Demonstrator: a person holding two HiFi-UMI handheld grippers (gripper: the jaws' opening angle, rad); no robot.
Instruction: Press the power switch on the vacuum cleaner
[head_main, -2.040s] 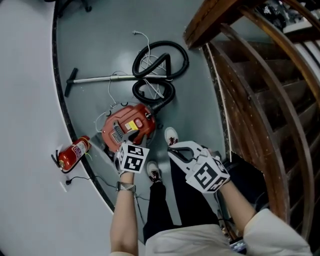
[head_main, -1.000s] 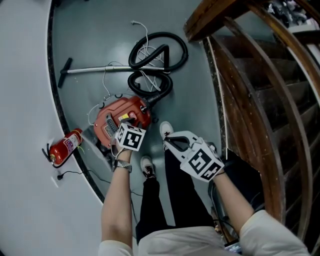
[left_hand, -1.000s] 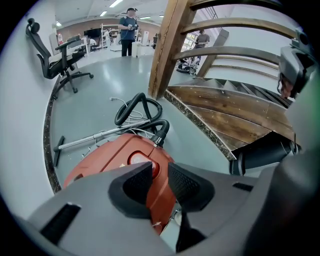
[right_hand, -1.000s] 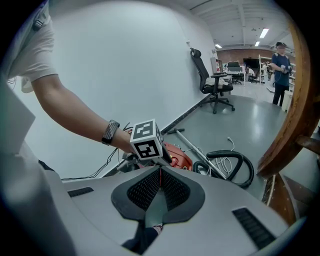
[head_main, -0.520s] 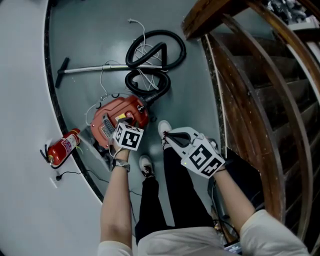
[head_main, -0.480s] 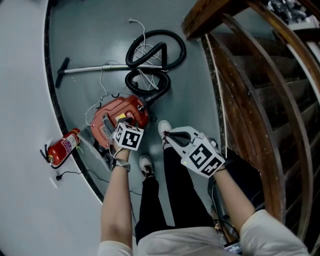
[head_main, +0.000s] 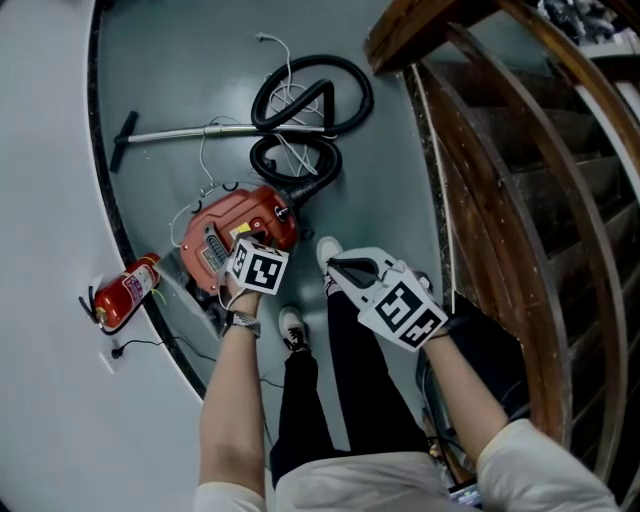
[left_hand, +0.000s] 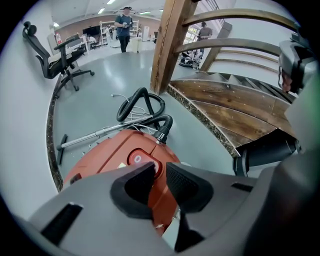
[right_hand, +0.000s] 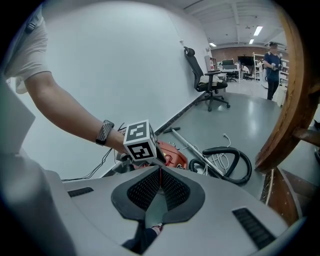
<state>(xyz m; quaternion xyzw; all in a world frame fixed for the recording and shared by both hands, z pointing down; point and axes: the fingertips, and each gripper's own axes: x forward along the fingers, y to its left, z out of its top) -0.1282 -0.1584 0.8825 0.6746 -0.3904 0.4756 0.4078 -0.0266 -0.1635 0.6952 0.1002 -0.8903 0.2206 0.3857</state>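
Grey left gripper (left_hand: 160, 176) low over red vacuum cleaner (head_main: 222, 222) on floor (head_main: 190, 60), near left. Fingers narrowly apart, nothing between them. Round power switch (left_hand: 137, 159) just beyond tips; contact hard to tell. Right gripper (right_hand: 160, 172) at right above person's legs (head_main: 340, 400), fingers pressed together, empty. Fire extinguisher (head_main: 125, 292) left by wall (head_main: 45, 150). Farther: coiled black hose (head_main: 312, 98), metal wand (head_main: 200, 132). Wooden stairs (head_main: 520, 160) right.
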